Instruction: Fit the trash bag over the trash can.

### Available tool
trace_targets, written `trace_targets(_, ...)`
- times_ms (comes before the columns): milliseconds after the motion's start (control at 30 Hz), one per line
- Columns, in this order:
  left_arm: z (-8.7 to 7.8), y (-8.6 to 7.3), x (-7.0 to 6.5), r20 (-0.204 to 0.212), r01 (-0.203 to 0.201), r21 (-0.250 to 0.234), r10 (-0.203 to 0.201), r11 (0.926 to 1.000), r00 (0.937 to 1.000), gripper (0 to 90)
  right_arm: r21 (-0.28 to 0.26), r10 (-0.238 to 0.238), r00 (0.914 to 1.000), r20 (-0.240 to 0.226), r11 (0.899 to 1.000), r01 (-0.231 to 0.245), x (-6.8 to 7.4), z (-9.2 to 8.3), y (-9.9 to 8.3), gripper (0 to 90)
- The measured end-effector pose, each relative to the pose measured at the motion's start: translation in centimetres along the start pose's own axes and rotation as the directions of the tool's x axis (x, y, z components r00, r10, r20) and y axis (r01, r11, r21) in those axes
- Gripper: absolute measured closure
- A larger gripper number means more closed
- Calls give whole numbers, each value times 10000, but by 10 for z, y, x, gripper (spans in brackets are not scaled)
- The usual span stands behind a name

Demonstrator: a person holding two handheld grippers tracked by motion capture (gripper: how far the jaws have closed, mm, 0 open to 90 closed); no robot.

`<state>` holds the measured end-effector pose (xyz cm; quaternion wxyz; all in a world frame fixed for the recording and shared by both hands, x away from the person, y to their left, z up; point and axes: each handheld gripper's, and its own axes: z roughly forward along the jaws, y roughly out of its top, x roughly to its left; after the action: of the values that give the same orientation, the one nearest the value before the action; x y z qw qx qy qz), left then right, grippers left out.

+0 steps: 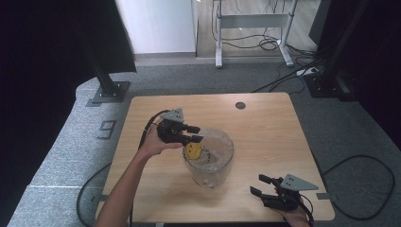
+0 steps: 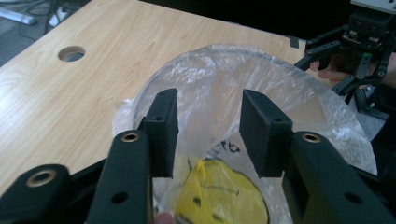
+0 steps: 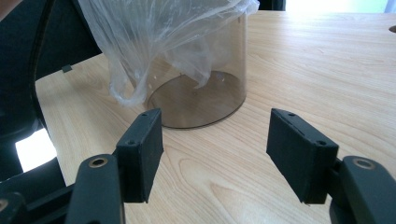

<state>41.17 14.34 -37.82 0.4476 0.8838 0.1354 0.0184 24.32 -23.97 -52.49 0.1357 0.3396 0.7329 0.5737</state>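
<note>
Black jaws of the left gripper (image 2: 208, 135) fill the bottom of the left gripper view, parted with a clear gap between the pads; whether they pinch any of the thin film below them I cannot tell. Under them lies the plastic bag (image 2: 280, 100), a clear liner draped over the rim of a see-through cylindrical bin (image 3: 212, 70) — a yellow smiley print (image 2: 219, 196) shows on the film just below the jaws. From above, this gripper hovers at the bin's near-left rim, the person's left hand (image 1: 153, 144) wrapped round its body and the forearm coming up from the bottom edge.

The bin stands near the middle of the wooden table (image 1: 265, 123), upright, its round base flat on the wood. In the right gripper view the bag hangs loose down the bin's outer wall, bunched and wrinkled, and hides much of the upper part.

The right gripper (image 1: 265, 184) sits near the table's front-right corner, well apart from the bin, jaws spread with only bare tabletop between them — it grasps nothing. A round cable hole (image 1: 240, 105) lies at the far edge of the table. Beyond, on the grey floor, stand a white desk frame (image 1: 253, 21) and trailing cables (image 1: 283, 80).
</note>
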Motion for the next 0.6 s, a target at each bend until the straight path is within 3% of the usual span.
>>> trace_targets(133,15,3,6,147,149,326,-154,9994,9998,640,-40,66,9999,122,10000,-66,0,-2,-2,364)
trace_targets(400,38,2,11,-125,337,1172,-324,9925,9994,674,139,140,9999,30,9998,-140,-2,4,-5,368)
trace_targets(500,47,6,8,-436,1,2067,91,9784,9990,651,204,108,9999,-29,9997,-108,-1,8,-6,368)
trace_targets(600,55,16,3,-677,-142,2579,328,9661,9972,627,269,95,9999,-90,9996,-93,-1,10,-6,369)
